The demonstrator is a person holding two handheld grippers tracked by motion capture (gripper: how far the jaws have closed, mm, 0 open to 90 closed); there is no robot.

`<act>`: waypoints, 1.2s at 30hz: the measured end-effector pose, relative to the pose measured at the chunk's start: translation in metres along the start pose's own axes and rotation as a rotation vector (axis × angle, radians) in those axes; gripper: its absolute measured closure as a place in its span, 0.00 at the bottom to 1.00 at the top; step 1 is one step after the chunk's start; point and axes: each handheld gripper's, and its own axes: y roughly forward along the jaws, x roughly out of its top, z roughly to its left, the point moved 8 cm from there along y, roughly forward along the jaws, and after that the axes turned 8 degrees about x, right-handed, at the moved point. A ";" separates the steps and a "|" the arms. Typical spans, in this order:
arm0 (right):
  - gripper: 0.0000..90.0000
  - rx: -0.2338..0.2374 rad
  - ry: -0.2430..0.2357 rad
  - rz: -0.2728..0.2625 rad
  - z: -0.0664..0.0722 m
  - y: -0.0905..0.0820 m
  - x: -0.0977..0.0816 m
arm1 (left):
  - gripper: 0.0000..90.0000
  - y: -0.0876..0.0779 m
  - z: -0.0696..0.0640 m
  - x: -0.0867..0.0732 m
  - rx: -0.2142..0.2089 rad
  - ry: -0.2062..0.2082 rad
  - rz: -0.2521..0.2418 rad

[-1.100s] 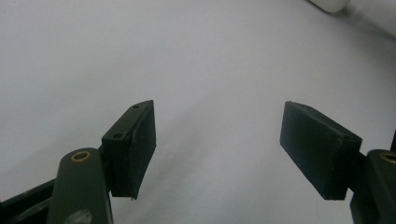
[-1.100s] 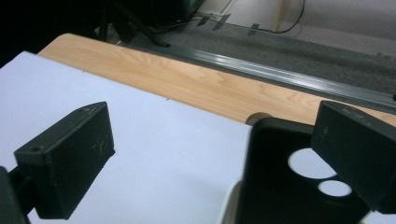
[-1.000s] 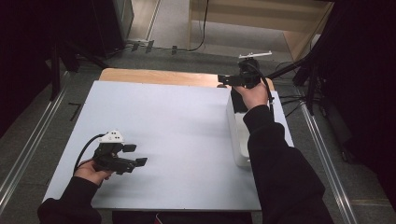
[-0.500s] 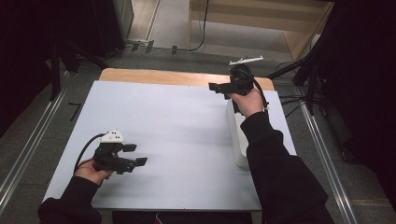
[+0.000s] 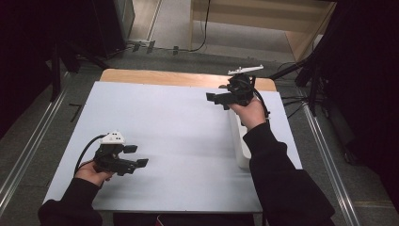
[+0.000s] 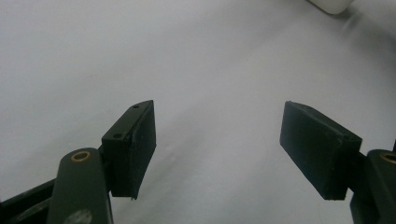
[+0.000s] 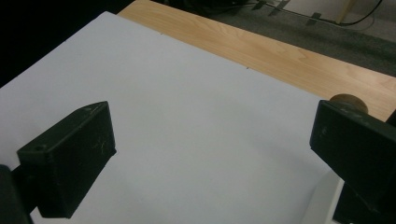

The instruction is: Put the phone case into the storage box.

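White bottle point(image 5: 241, 143) under right gripper point(image 5: 217, 98), untouched.

right claw point(image 5: 217, 98) carried leftward from the table's far right edge, over the white sheet point(image 5: 179, 132)

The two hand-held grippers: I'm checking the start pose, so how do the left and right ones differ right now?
The left hand-held gripper sits low near the front edge of the white board; the right hand-held gripper is held up near the far edge. The left points right, the right points left. Both have open, empty jaws.
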 end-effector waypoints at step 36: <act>0.16 0.100 -0.073 0.044 0.055 -0.008 -0.064 | 0.30 -0.001 0.001 0.000 0.001 -0.004 -0.004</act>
